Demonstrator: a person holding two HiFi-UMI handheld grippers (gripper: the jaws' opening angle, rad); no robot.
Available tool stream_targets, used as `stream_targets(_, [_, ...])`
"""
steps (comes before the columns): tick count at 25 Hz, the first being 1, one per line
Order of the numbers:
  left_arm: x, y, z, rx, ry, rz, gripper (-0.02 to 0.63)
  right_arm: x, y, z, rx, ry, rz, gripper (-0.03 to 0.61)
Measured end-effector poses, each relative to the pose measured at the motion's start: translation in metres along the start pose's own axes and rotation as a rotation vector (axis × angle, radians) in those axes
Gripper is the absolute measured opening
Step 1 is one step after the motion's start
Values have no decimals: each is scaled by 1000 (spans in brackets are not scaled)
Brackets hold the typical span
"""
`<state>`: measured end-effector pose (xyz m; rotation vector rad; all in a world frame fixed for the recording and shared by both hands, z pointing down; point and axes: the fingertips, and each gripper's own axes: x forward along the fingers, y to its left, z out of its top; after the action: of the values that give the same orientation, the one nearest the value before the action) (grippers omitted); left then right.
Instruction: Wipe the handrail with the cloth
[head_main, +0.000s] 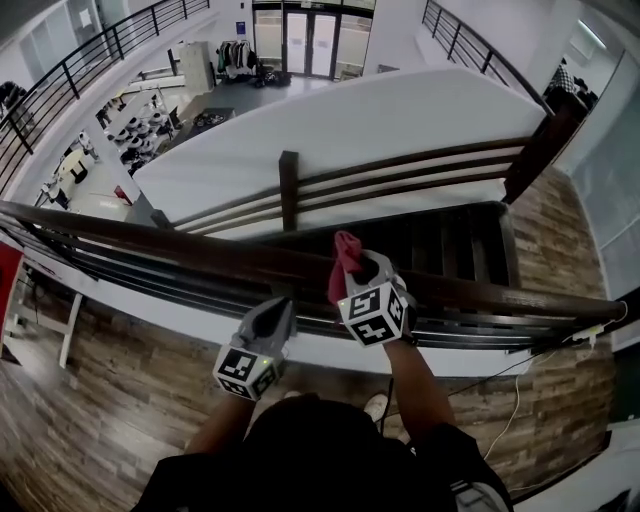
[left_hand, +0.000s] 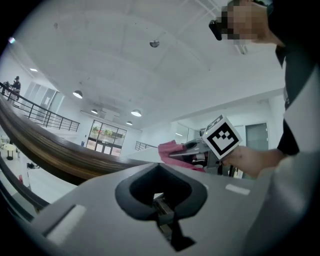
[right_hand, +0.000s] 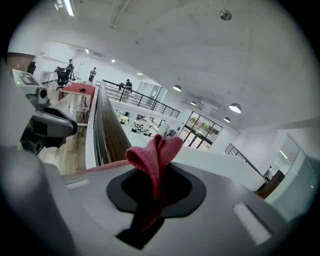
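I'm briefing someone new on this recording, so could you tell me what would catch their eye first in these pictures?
The red cloth stands out first, pinched in the right tool over the dark wooden handrail, just right of centre in the head view. Beside it, the left tool is shut on nothing. Beyond the rail, the view drops to a bright lower floor with desks.

The left gripper (head_main: 279, 307) and right gripper (head_main: 367, 262) have smooth grey shells. The left cube (head_main: 247, 372) and right cube (head_main: 375, 315) are white with black square markers. A black short-sleeved top (head_main: 445, 462) shows at five o'clock, and a pale shoe (head_main: 377, 405) at its eleven.
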<state>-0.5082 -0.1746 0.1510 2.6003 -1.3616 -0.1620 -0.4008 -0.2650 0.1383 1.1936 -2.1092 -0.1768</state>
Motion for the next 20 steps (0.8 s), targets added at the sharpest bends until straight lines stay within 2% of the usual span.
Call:
stream_targets(4, [17, -20, -1, -5, -5, 10, -2, -12, -15, -19, -8, 8, 2, 54])
stream_targets(10, [35, -60, -2, 2, -3, -20, -2, -29, -36, -43, -31, 20, 0, 54])
stream_targets(20, [67, -100, -16, 10, 14, 4, -2, -54, -73, -79, -39, 21, -9, 54])
